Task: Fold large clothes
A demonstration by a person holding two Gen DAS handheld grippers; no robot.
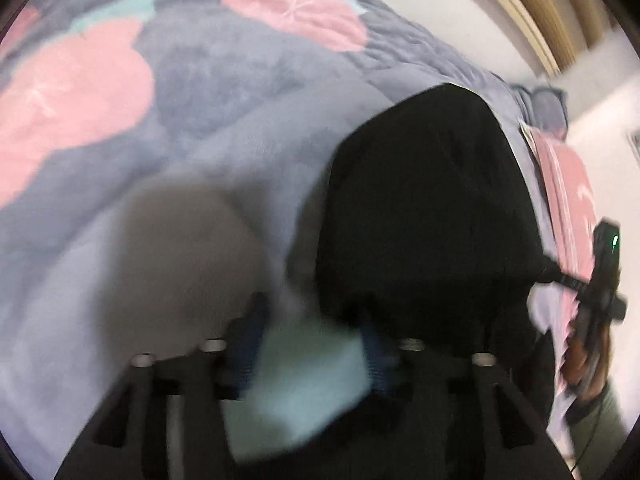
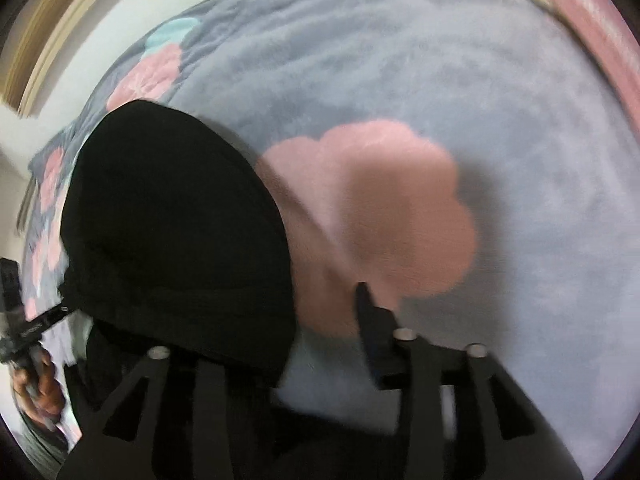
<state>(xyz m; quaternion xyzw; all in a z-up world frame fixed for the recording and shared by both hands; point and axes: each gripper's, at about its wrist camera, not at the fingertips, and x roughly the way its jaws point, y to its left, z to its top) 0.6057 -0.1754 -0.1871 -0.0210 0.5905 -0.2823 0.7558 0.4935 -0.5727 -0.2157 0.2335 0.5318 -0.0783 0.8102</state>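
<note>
A black garment (image 1: 428, 216) lies folded in a compact mound on the bed. In the left wrist view it sits right of centre, its near edge draped against my right finger. My left gripper (image 1: 312, 344) is open, with blue pads apart over the blanket. In the right wrist view the garment (image 2: 172, 224) fills the left side and hides my left finger. My right gripper (image 2: 320, 344) looks open, its right finger (image 2: 372, 320) bare over a pink flower. The right gripper also shows at the far right of the left wrist view (image 1: 604, 280), held in a hand.
A grey fleece blanket (image 1: 240, 100) with pink flowers and mint leaves covers the bed. A pink pillow or blanket edge (image 2: 592, 24) lies at the far side. A white wall and wooden trim (image 1: 532, 8) stand behind the bed.
</note>
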